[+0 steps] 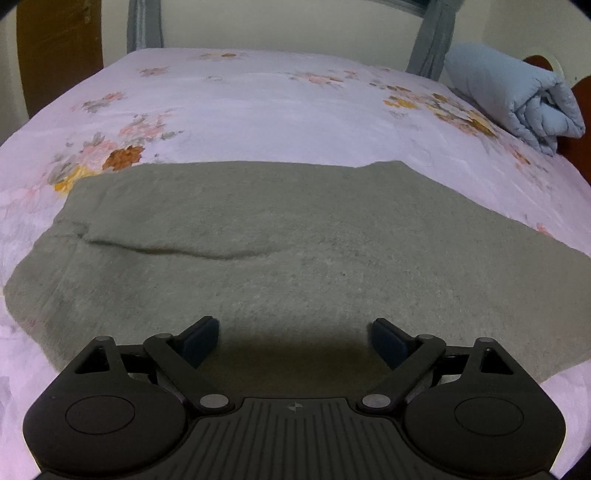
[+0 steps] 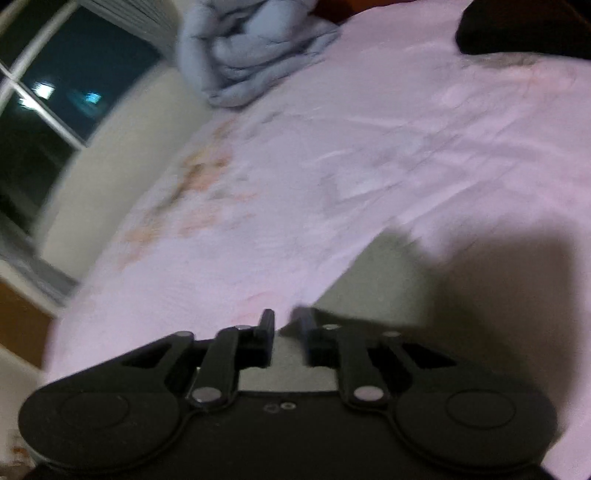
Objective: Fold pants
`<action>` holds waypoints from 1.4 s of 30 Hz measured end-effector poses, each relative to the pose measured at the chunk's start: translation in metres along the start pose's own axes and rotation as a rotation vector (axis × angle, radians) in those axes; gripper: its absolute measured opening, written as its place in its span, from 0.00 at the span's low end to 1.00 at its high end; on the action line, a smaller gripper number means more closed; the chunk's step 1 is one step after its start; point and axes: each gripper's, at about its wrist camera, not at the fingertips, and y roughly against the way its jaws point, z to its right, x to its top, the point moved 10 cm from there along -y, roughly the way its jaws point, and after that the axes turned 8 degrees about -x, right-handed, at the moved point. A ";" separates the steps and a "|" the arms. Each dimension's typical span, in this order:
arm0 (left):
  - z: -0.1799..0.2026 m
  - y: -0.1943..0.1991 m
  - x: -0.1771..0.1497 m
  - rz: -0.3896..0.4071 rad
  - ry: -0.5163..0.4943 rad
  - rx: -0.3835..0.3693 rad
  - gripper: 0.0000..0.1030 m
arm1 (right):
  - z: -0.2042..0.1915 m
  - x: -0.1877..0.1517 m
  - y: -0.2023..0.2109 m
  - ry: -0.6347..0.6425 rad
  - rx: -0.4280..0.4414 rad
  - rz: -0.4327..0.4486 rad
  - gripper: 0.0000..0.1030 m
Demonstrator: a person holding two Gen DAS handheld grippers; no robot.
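Grey-green pants (image 1: 280, 243) lie flat across the bed, with a shallow crease on their left part. My left gripper (image 1: 293, 334) is open and empty, hovering just above the near part of the pants. In the right wrist view, which is blurred, my right gripper (image 2: 289, 325) has its fingers close together, with a small gap, at an edge of the pants (image 2: 424, 295). The blur hides whether cloth is pinched between them.
The bed has a pink floral sheet (image 1: 258, 107). A rolled pale blue quilt (image 1: 517, 96) lies at the far right corner, also in the right wrist view (image 2: 243, 55). A window (image 2: 55, 92) and wall are beyond the bed. A dark object (image 2: 524, 26) is at the top right.
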 end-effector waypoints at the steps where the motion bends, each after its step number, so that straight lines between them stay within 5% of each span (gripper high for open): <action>1: -0.002 0.002 -0.001 0.006 0.009 0.005 0.87 | 0.007 0.003 0.008 -0.025 0.006 0.014 0.00; 7: 0.010 -0.012 0.021 0.042 0.030 0.011 0.87 | -0.043 -0.035 0.065 0.194 0.134 0.042 0.30; 9: 0.033 -0.020 0.035 0.050 0.008 -0.037 0.87 | -0.078 -0.051 0.081 0.248 0.175 0.073 0.45; 10: 0.042 -0.022 0.039 0.052 -0.004 -0.034 0.87 | -0.099 -0.061 0.085 0.282 0.209 0.071 0.67; 11: 0.046 -0.025 0.042 0.049 -0.009 -0.021 0.87 | -0.127 -0.073 0.088 0.338 0.262 0.059 0.78; 12: 0.045 -0.025 0.042 0.053 -0.001 -0.007 0.87 | -0.161 -0.085 0.088 0.410 0.322 0.037 0.79; 15: 0.014 -0.008 0.033 0.091 0.055 0.044 0.87 | -0.266 -0.136 0.088 0.551 0.581 -0.145 0.77; 18: -0.043 0.030 0.015 0.146 0.135 0.107 0.87 | -0.343 -0.166 0.064 0.569 0.730 -0.334 0.72; 20: -0.078 0.053 0.004 0.170 0.176 0.142 0.87 | -0.383 -0.181 0.034 0.622 0.725 -0.409 0.58; 23: -0.125 0.068 -0.007 0.165 0.259 0.156 0.87 | -0.429 -0.205 -0.006 0.703 0.723 -0.508 0.53; 30: -0.176 0.047 -0.017 0.152 0.460 0.091 0.87 | -0.448 -0.277 -0.004 0.885 0.686 -0.629 0.49; 36: -0.180 0.032 -0.014 0.169 0.490 0.126 0.83 | -0.456 -0.292 -0.009 0.973 0.656 -0.598 0.44; 39: -0.179 0.031 -0.013 0.185 0.509 0.111 0.70 | -0.464 -0.301 -0.008 1.017 0.650 -0.579 0.41; 42: -0.177 0.030 -0.008 0.190 0.507 0.103 0.56 | -0.470 -0.310 0.000 1.117 0.641 -0.521 0.15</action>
